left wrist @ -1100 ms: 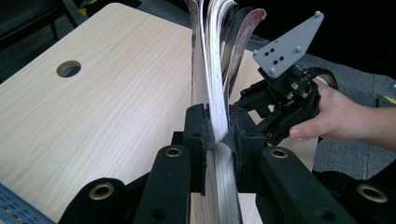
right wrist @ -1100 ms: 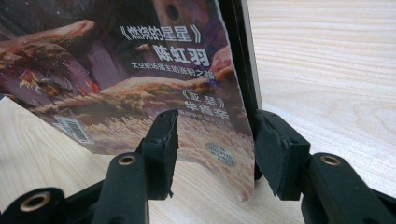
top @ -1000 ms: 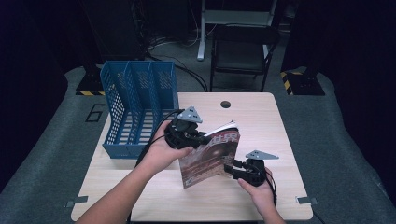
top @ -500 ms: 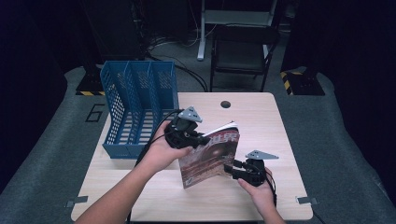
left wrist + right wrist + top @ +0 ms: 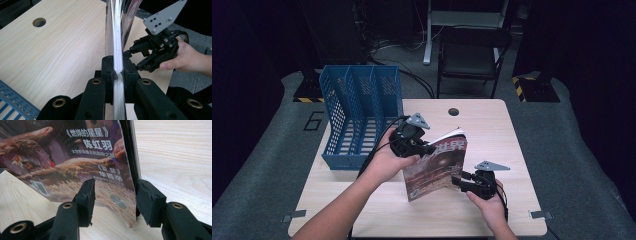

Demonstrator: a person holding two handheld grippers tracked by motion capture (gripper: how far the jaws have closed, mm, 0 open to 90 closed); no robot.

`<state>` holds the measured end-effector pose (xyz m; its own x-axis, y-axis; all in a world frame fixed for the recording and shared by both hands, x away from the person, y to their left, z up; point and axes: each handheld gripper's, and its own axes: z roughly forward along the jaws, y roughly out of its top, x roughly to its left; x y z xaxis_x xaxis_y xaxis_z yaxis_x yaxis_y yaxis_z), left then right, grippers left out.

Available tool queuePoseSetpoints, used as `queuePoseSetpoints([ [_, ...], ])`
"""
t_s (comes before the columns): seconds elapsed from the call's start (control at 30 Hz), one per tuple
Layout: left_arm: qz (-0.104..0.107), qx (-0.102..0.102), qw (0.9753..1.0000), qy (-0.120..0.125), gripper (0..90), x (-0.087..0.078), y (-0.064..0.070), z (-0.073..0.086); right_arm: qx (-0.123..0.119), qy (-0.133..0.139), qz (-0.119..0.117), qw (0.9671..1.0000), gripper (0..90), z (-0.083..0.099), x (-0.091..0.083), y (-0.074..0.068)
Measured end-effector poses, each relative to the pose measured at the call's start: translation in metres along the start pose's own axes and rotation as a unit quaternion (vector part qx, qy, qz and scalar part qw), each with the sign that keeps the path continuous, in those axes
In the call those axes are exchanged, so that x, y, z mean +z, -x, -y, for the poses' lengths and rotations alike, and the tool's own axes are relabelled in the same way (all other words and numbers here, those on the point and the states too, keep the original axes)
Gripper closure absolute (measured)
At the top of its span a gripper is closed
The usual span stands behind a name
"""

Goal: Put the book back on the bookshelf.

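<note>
A magazine [image 5: 437, 167] with a dark reddish cover and Chinese lettering stands tilted on its lower edge on the wooden table [image 5: 492, 130]. My left gripper [image 5: 424, 147] is shut on its upper left edge; in the left gripper view the pads [image 5: 108, 72] squeeze the white page edges of the magazine [image 5: 116, 30]. My right gripper [image 5: 459, 179] is at the lower right edge. In the right gripper view it [image 5: 115, 195] stands open, jaws astride the cover's [image 5: 75, 157] edge without pressing it. The left gripper view also has the right gripper [image 5: 128, 53] beside the magazine.
A blue three-slot file rack [image 5: 362, 115] stands at the table's back left, close to my left hand; its corner [image 5: 10, 105] appears in the left gripper view. A cable hole [image 5: 453, 111] is near the far edge. A black chair [image 5: 469, 55] stands behind the table.
</note>
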<state>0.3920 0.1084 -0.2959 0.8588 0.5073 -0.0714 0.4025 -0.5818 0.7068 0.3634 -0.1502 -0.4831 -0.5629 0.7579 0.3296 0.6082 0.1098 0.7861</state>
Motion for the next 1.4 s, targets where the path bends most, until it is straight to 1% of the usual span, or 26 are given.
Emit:
queuePoseSetpoints([
  [0.07, 0.0, -0.001, 1.0, 0.0, 82.9, 0.0, 0.0, 0.0, 0.0, -0.001, -0.001, 1.0, 50.2, 0.0, 0.001, 0.0],
  [0.1, -0.002, 0.003, 1.0, 0.0, 82.9, 0.0, 0.0, 0.0, -0.002, 0.001, -0.001, 1.0, 50.2, 0.0, 0.001, 0.0],
  [0.2, -0.004, 0.004, 1.0, -0.001, 82.8, 0.001, 0.0, -0.001, -0.003, -0.002, -0.001, 1.0, 50.1, 0.0, 0.001, 0.0],
  [0.23, -0.005, 0.005, 1.0, -0.005, 82.6, 0.001, 0.0, -0.001, -0.001, -0.002, -0.001, 1.0, 50.2, 0.0, 0.002, 0.0],
  [0.27, -0.005, 0.007, 0.9999, -0.015, 81.9, 0.003, 0.0, -0.001, 0.0, -0.001, 0.0, 1.0, 50.1, 0.0, 0.002, 0.0],
  [0.3, -0.006, 0.013, 0.9994, -0.03, 80.9, 0.006, 0.0, -0.001, 0.0, -0.001, 0.0, 1.0, 50.2, 0.0, 0.001, 0.0],
  [0.33, -0.009, 0.015, 0.9991, -0.04, 80.6, 0.011, 0.002, 0.0, -0.001, -0.002, -0.001, 1.0, 50.2, 0.0, 0.001, 0.0],
  [0.37, -0.013, 0.022, 0.9988, -0.042, 80.9, 0.013, 0.003, 0.001, -0.003, -0.001, -0.001, 1.0, 50.2, 0.0, 0.002, 0.0],
  [0.4, -0.016, 0.017, 0.999, -0.037, 81.7, 0.013, 0.004, 0.002, -0.002, -0.002, -0.001, 1.0, 50.2, 0.0, 0.001, 0.0],
  [0.5, -0.01, 0.012, 0.9992, -0.036, 82.6, 0.013, 0.002, 0.002, -0.002, 0.0, -0.001, 1.0, 50.2, 0.0, 0.001, 0.0],
  [0.6, -0.009, 0.011, 0.9991, -0.039, 82.8, 0.012, 0.001, 0.001, -0.002, 0.0, -0.003, 1.0, 50.2, 0.0, 0.001, 0.0],
  [0.63, -0.011, 0.016, 0.999, -0.04, 82.8, 0.012, 0.001, 0.001, -0.004, 0.001, -0.003, 1.0, 50.2, 0.0, 0.002, 0.0],
  [0.7, -0.01, 0.015, 0.999, -0.041, 83.2, 0.013, 0.002, 0.001, -0.001, -0.002, -0.002, 1.0, 50.2, 0.0, 0.001, 0.0],
  [0.77, -0.011, 0.021, 0.9989, -0.042, 83.4, 0.013, 0.002, 0.0, 0.0, -0.001, -0.001, 1.0, 50.2, 0.0, 0.001, 0.0],
  [0.9, -0.011, 0.024, 0.9987, -0.044, 83.6, 0.012, 0.001, 0.0, -0.003, 0.0, -0.002, 1.0, 50.1, 0.0, 0.002, 0.0],
  [1.07, -0.009, 0.025, 0.9986, -0.046, 83.7, 0.012, 0.001, -0.001, -0.001, 0.0, -0.002, 1.0, 50.1, 0.0, 0.001, 0.0],
  [1.17, -0.013, 0.029, 0.9986, -0.044, 83.6, 0.012, 0.0, 0.0, 0.0, 0.0, -0.002, 1.0, 50.1, 0.0, 0.001, 0.0],
  [1.2, -0.014, 0.025, 0.9987, -0.042, 83.6, 0.012, 0.001, 0.0, 0.0, 0.0, -0.002, 1.0, 50.1, 0.0, 0.001, 0.0],
  [1.23, -0.016, 0.029, 0.9986, -0.042, 83.6, 0.012, 0.0, 0.0, 0.001, 0.0, -0.003, 1.0, 50.1, 0.0, 0.001, 0.0],
  [1.3, -0.018, 0.029, 0.9986, -0.04, 83.6, 0.013, 0.0, 0.001, -0.001, 0.001, -0.004, 1.0, 50.1, 0.0, 0.001, 0.001],
  [1.33, -0.019, 0.032, 0.9985, -0.04, 83.6, 0.012, 0.0, 0.001, 0.005, -0.002, -0.003, 1.0, 50.2, 0.0, 0.001, 0.0],
  [1.4, -0.02, 0.029, 0.9985, -0.041, 83.6, 0.012, 0.0, 0.001, 0.0, 0.0, -0.005, 1.0, 50.1, 0.0, 0.001, 0.001],
])
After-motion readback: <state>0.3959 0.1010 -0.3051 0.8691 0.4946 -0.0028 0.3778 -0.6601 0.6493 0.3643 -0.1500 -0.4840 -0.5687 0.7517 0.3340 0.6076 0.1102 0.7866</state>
